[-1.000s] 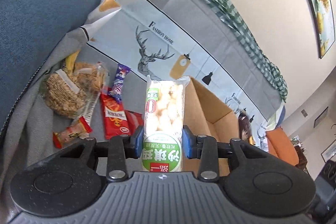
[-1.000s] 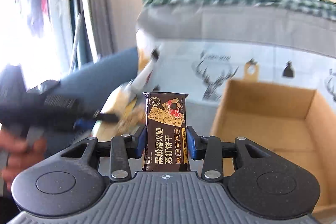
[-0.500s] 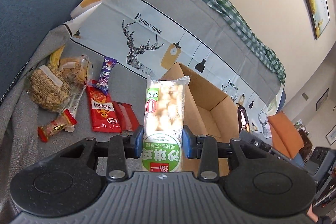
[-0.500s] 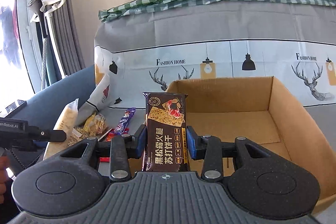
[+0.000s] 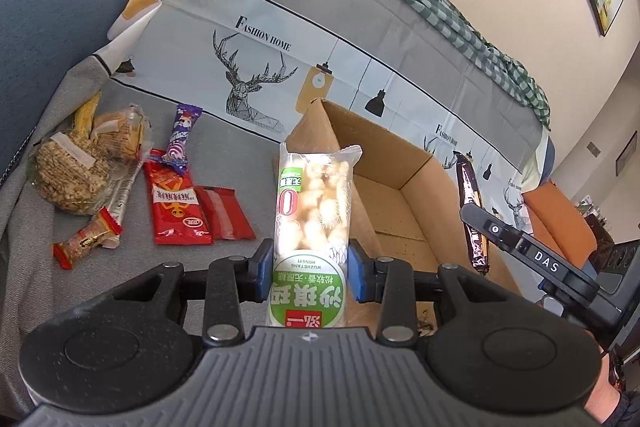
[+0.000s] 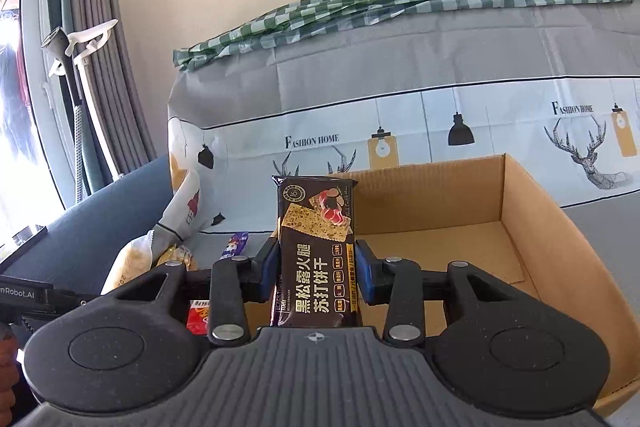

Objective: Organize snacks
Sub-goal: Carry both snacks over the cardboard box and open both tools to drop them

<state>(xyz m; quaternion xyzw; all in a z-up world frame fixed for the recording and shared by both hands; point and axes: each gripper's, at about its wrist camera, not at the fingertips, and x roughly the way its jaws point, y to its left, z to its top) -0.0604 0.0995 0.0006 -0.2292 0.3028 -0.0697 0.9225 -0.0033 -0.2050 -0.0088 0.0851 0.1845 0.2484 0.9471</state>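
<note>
A: Left wrist view first. What is the left gripper [image 5: 308,277] doing?

B: It is clamped on a clear packet of pale puffed snacks [image 5: 314,211] with a green and white label. The blue pads [image 5: 264,269] press both sides of the packet near its lower end, and the packet stands upright between them.

A: Where is the cardboard box [image 5: 404,163]?

B: Directly behind the packet and off to the right, open at the top, sitting on the grey sofa seat [image 5: 132,259].

A: And the other snacks?

B: They lie loose on the seat to the left of the box: a red sachet [image 5: 176,205], a smaller red wrapper [image 5: 226,213] touching its right edge, a purple candy bar [image 5: 182,139] above them, a round bag of brown crisps [image 5: 64,175] further left, and a small red and gold sweet [image 5: 88,237] nearest the camera.

A: The right gripper [image 6: 316,277]?

B: In its own view it grips a dark cracker packet [image 6: 316,255] upright, pads tight on both sides. The box [image 6: 532,211] lies straight ahead and to the right. From the left view, that same packet [image 5: 474,211] hangs over the box's right side
</note>
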